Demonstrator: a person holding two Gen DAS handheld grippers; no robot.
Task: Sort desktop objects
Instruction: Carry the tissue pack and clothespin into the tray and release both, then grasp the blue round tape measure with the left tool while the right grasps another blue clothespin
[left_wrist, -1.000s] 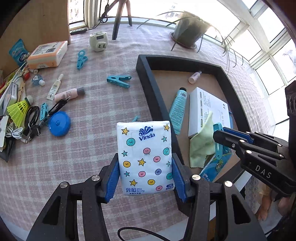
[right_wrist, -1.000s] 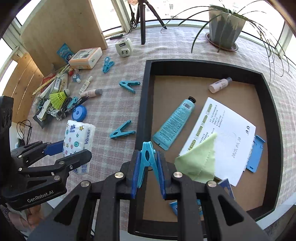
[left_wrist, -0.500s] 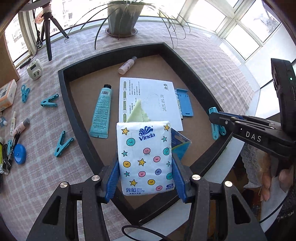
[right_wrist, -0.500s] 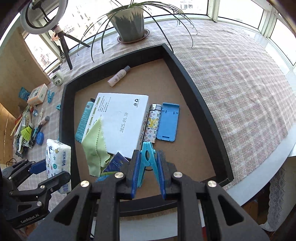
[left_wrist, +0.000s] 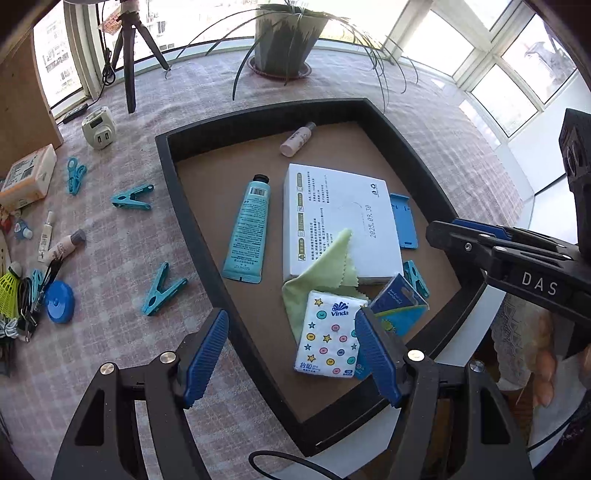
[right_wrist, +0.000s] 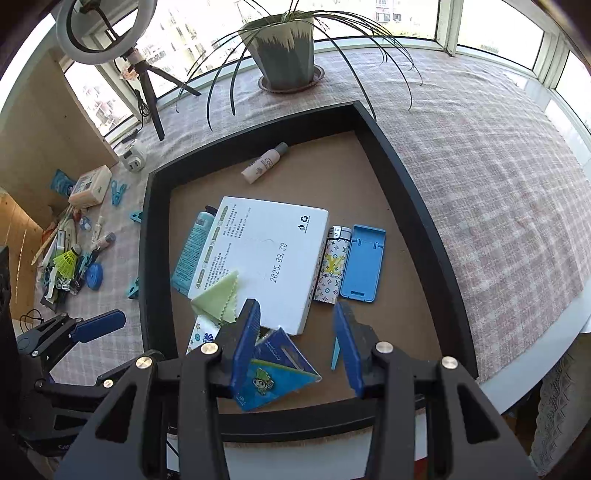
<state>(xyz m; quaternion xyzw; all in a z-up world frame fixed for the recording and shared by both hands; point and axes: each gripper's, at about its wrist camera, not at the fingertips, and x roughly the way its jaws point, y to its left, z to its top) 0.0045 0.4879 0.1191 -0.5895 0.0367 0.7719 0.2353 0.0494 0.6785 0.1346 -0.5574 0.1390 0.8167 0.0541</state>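
Up close: left claw (left_wrist: 291, 321), black arms, blue ribbed pads (left_wrist: 203, 354), opening wide, nothing pinched. Right under it, flat in the black tray (left_wrist: 192, 221): soft tissue pack (left_wrist: 328, 332), white with stars and dots, marked "Vinda". Not touched by either pad. One end on a green cloth (left_wrist: 325, 266) with zigzag edges.

Right claw (right_wrist: 295, 310) opening too, pads apart, nothing pinched. Thin blue peg (right_wrist: 334, 350) just by one pad, inside the tray. Shiny blue packet (right_wrist: 277, 373) with a cartoon, bent like a tent, below the other pad.

A bit further in the tray: flat white box (left_wrist: 340, 221), printed "2025.09.30". Beside it a teal tube (left_wrist: 247, 236) with a black cap and a bar code. On the other side a lighter (right_wrist: 330, 269) with a "LV" pattern, then a blue plastic stand (right_wrist: 364, 264).

Out on the desk (left_wrist: 110, 332), on checked cloth: more blue pegs (left_wrist: 162, 290), well apart from the tray.

Near the tray's back wall: small pink bottle (left_wrist: 297, 138), lying down.

Far off by the windows: grey pot (left_wrist: 286, 40) with long thin leaves.
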